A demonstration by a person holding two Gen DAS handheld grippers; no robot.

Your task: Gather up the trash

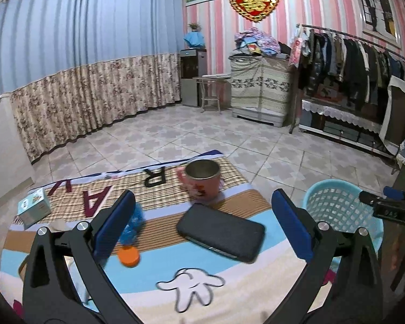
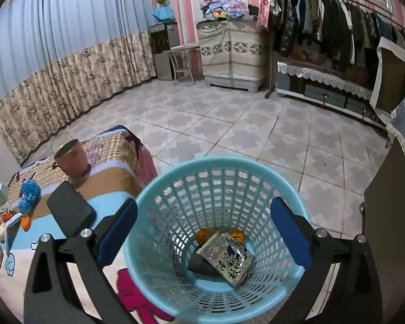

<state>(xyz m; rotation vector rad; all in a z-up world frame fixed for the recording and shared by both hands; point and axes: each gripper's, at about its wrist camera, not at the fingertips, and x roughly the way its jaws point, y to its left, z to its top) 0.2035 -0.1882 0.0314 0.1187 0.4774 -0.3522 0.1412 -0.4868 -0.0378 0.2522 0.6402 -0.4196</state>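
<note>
Two sets of fingers stand spread, nothing between them. Our right gripper (image 2: 203, 232) hangs over the blue basket (image 2: 159, 197), where a printed packet (image 2: 226, 262) lies on the bottom with orange peel (image 2: 202, 235) at its twelve o'clock. Our left gripper (image 1: 202, 224) is released above the counter (image 1: 148, 270); a dark case (image 1: 221, 233) lies between its fingers, an orange cap (image 1: 128, 256) at eight o'clock, a pink cup (image 1: 202, 179) at twelve.

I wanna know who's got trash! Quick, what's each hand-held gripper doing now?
Left hand-held gripper: open, holding nothing, above the bed.
Right hand-held gripper: open, holding nothing, over the blue basket.
</note>
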